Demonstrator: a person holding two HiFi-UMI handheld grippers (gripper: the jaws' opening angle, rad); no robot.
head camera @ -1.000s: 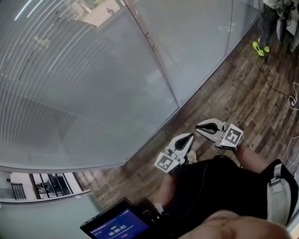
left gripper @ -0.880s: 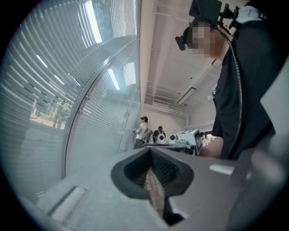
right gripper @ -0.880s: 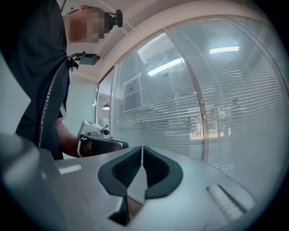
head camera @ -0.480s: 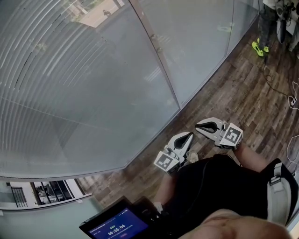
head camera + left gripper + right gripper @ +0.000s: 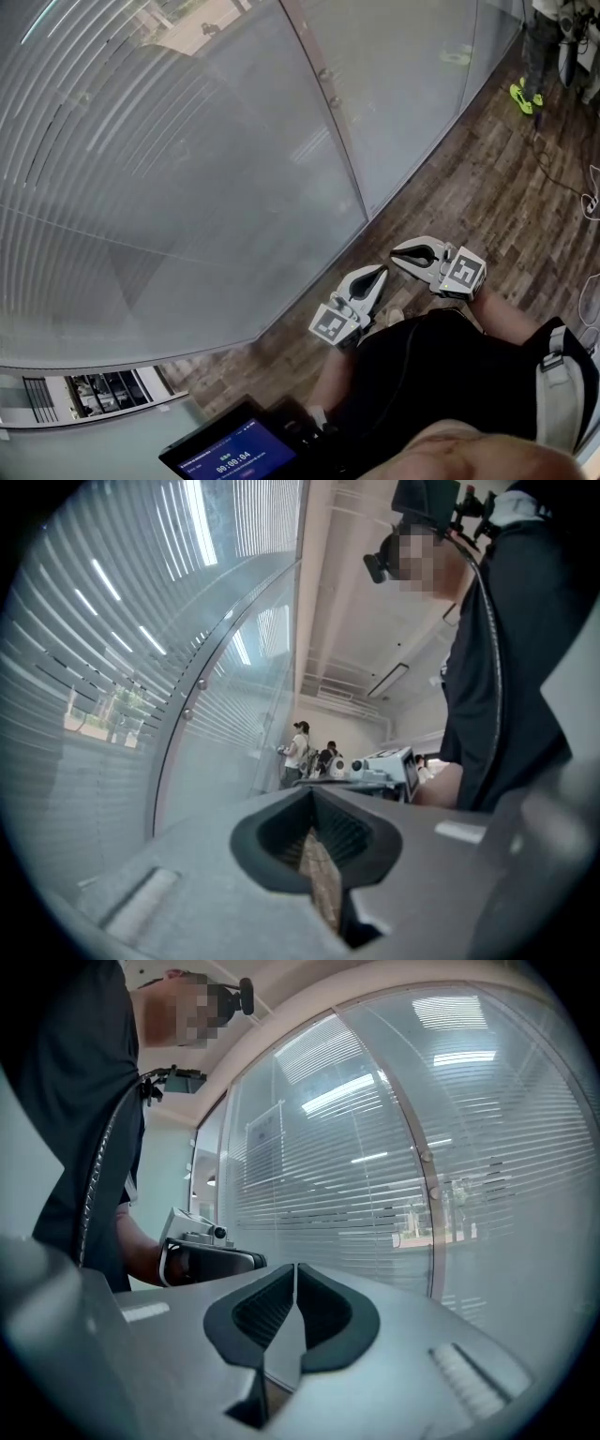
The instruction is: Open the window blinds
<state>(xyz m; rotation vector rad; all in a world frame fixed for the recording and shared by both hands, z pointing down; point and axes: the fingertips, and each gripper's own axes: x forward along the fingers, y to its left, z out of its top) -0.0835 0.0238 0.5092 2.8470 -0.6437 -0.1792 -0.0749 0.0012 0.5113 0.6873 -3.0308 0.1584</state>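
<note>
Left gripper shut, empty | right gripper same, both level at waist | blinds behind glass, well apart | glass drifted in view over last second: likely walking up, nothing touched yet

Dark wood-plank floor runs beside a glass wall; cables lie on it.

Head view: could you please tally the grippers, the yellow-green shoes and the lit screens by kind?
Grippers: 2 (left gripper, right gripper)
Yellow-green shoes: 2
Lit screens: 1
Total: 5
</note>
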